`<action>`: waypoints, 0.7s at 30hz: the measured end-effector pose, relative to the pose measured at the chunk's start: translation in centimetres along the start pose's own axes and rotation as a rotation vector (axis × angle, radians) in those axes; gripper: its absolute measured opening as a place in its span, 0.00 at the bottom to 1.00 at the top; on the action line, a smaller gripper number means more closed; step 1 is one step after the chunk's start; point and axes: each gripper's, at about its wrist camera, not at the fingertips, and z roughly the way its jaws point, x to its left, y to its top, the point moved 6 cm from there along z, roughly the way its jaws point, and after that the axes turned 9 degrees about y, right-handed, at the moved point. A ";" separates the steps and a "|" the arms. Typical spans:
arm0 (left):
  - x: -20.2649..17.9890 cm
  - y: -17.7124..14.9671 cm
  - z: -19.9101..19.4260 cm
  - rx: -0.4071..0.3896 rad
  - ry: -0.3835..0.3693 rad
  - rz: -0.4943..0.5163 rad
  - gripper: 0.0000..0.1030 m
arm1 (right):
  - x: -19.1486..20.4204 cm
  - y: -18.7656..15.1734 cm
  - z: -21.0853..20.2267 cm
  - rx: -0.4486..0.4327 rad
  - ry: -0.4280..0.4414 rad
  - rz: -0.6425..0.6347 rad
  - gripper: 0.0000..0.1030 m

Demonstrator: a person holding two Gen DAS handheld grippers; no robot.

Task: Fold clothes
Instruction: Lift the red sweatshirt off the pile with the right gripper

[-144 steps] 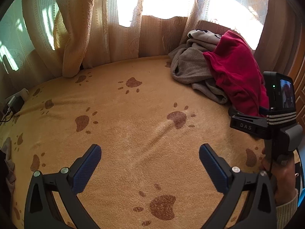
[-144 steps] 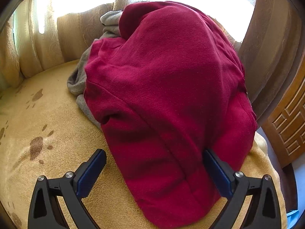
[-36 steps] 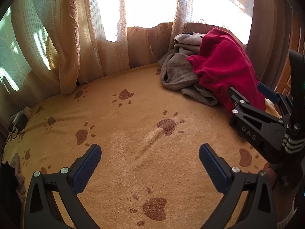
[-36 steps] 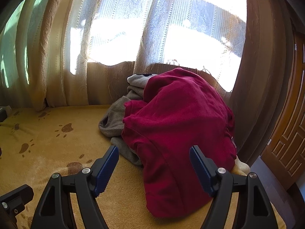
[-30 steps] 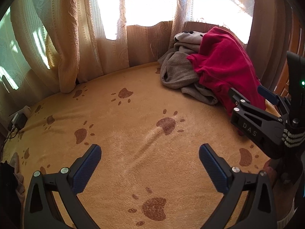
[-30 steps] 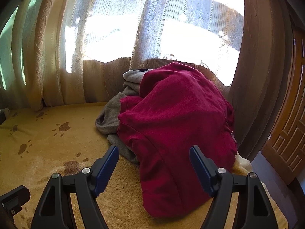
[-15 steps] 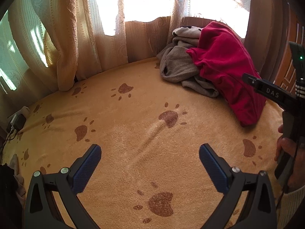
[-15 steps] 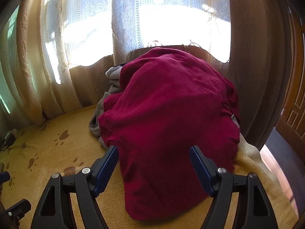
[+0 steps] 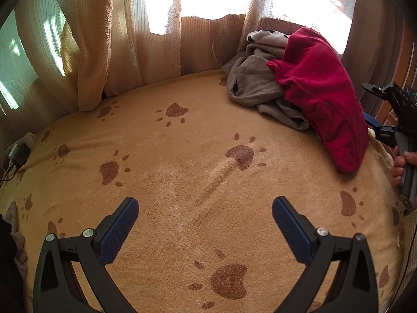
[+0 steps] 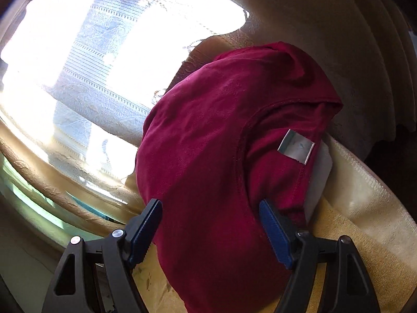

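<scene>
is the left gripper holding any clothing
No, the left gripper hangs open over the bare paw-print blanket, with nothing between its fingers.

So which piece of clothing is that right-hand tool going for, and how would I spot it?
Look at the bed with the tan paw-print blanket, then at the heap of clothes by the curtains in its far right corner. The one you want is the red top, draped over a grey garment. It is the only bright red thing there, with a small pale label sewn inside.
</scene>
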 end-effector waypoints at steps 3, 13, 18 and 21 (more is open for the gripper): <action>0.3 -0.1 0.4 0.011 -0.001 -0.009 1.00 | 0.8 -1.3 1.2 0.064 0.133 0.027 0.77; 0.9 -0.6 0.4 0.025 0.000 -0.018 1.00 | 10.4 -4.0 0.8 0.144 0.587 -0.041 0.77; 2.2 -0.8 -1.5 -0.024 0.023 -0.028 1.00 | 21.3 -8.4 2.1 0.262 0.596 -0.268 0.80; 3.9 -1.1 -3.3 -0.069 0.043 -0.046 1.00 | 27.1 -11.8 2.8 0.300 0.631 -0.342 0.83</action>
